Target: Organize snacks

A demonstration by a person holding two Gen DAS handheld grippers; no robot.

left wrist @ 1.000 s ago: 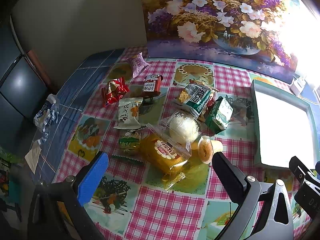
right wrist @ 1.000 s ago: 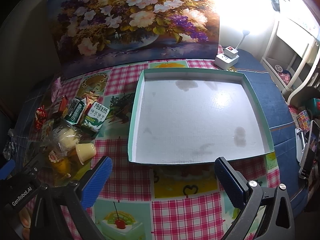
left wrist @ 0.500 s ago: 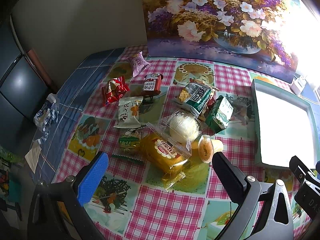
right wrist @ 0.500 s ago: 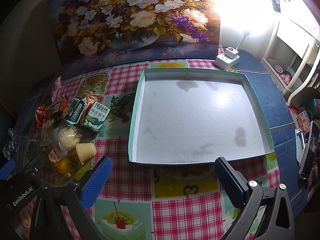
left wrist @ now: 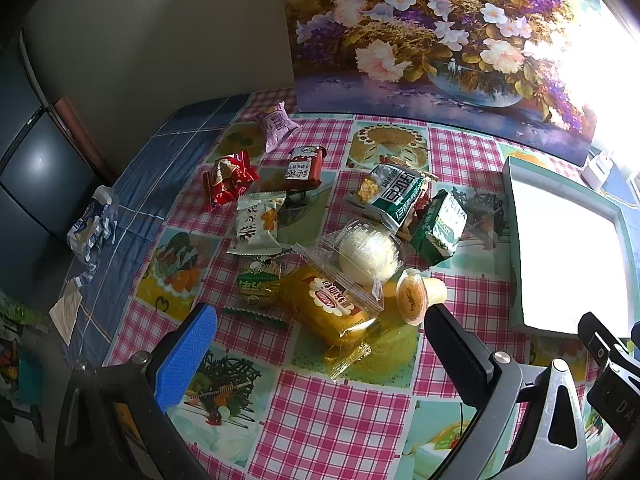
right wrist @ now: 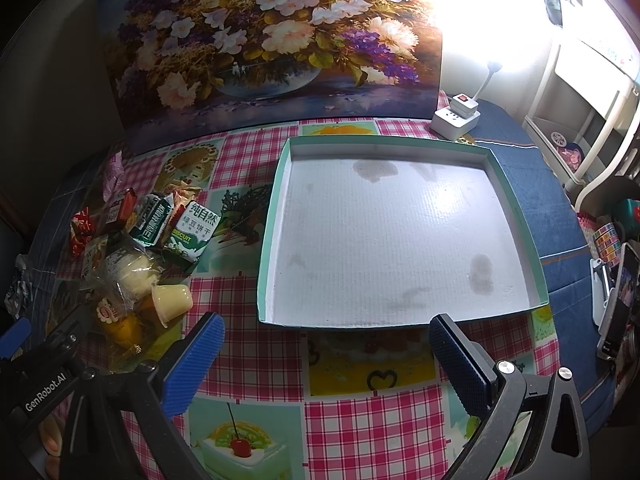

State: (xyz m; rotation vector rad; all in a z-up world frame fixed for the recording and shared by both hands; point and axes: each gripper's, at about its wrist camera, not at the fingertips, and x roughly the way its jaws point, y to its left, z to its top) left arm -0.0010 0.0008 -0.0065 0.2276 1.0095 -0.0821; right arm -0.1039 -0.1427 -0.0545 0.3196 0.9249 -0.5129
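While nothing has shifted, each hand-held gripper, left and right, stays wide, empty.

The table carries a shallow tray on its right half and a heap of snacks on its left. Behind both, a painting stands upright at the table's far edge, with a power strip just right of it, behind the tray's far right corner. In the heap, 2 biscuit packs lie nearest the tray. Before them sits a wrapped bun, touching a cake pack on its near side. A jelly cup lies tipped over, right of the cake pack. Farther left and behind lie 4 smaller packets. A crumpled wrapper lies well apart at the table's left edge.
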